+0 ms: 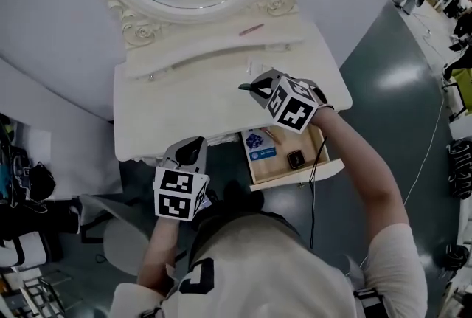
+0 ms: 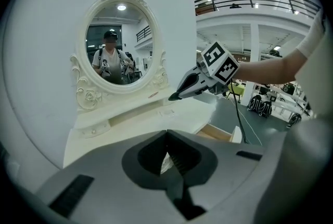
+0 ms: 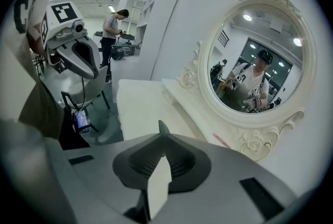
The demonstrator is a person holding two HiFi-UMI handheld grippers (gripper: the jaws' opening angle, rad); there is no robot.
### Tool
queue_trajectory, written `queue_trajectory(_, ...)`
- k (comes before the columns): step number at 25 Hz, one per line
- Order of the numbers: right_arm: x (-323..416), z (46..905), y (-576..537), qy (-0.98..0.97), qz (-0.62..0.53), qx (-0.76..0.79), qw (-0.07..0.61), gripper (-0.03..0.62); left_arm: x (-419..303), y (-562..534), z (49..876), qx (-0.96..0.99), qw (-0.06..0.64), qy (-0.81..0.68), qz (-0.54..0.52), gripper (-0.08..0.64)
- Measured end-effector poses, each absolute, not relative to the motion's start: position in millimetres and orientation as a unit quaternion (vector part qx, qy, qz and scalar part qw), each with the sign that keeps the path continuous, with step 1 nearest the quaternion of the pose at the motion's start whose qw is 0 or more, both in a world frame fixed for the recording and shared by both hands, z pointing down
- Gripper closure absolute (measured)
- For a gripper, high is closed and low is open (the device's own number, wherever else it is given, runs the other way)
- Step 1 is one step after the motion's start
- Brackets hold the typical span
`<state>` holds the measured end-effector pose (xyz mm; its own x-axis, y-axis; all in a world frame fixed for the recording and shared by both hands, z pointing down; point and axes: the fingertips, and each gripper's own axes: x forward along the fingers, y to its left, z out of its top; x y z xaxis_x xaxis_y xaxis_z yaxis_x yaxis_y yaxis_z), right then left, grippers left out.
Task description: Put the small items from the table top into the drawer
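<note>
Fingers on the right gripper [image 3: 161,125] are closed, their tips meeting. A pale sliver shows in the gap behind the tips, and I cannot tell whether it is a held thing or the surface below. The left gripper [image 2: 166,132] is closed as well, with nothing plainly between its fingers.

In the head view the right gripper [image 1: 243,87] hangs above the right half of the cream tabletop [image 1: 169,110], just behind the open drawer [image 1: 324,161], and points toward the mirror [image 1: 199,14]. The left gripper [image 1: 199,139] sits off the tabletop's front edge, left of the drawer.

Of the small items, a thin pink stick [image 1: 251,29] lies aslant on the raised shelf [image 1: 214,51] under the mirror's carved frame. A pale flat piece [image 1: 254,67], hard to make out, lies on the tabletop near the right gripper's tips. The shelf's step runs between that gripper and the pink stick.

Inside the drawer's wood-coloured tray lie a blue-and-white patterned piece [image 1: 254,139], a small blue card [image 1: 264,154] touching it, and a dark square thing [image 1: 296,159] a little apart to the right. A black cable [image 1: 313,191] hangs from the right gripper across the drawer's front corner. A grey round seat [image 1: 125,243] stands on the floor below the left gripper.
</note>
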<state>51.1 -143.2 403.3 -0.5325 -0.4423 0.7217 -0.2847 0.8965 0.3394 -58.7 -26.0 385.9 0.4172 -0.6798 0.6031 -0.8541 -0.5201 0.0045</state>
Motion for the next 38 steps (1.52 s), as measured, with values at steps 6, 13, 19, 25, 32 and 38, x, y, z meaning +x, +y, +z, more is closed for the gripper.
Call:
queue_trajectory(6, 35, 411, -134, -0.859, -0.083, 0.204, 0.462, 0.552, -87, -28, 401, 0.832, 0.173, -0.452, 0.272, 0.503)
queue_trajectory(13, 25, 412, -121, -0.85, -0.079, 0.219, 0.473, 0.552, -97, -33, 409, 0.852, 0.162, -0.42, 0.268, 0.503)
queue_trajectory(19, 19, 419, -109, -0.847, -0.054, 0.24, 0.471, 0.552, -99, -33, 420, 0.862, 0.174, -0.395, 0.266, 0.503)
queue_trajectory(25, 25, 433, -100, -0.844, -0.031, 0.244, 0.477, 0.552, -94, -35, 428, 0.867, 0.182, -0.376, 0.273, 0.503)
queue_trajectory(32, 56, 437, -87, -0.844, -0.029, 0.239, 0.479, 0.552, -65, -29, 420, 0.868, 0.17, -0.367, 0.288, 0.503)
queue_trajectory(38, 86, 441, -75, -0.858, -0.025, 0.225, 0.461, 0.552, -28, -22, 413, 0.862, 0.167, -0.382, 0.289, 0.503)
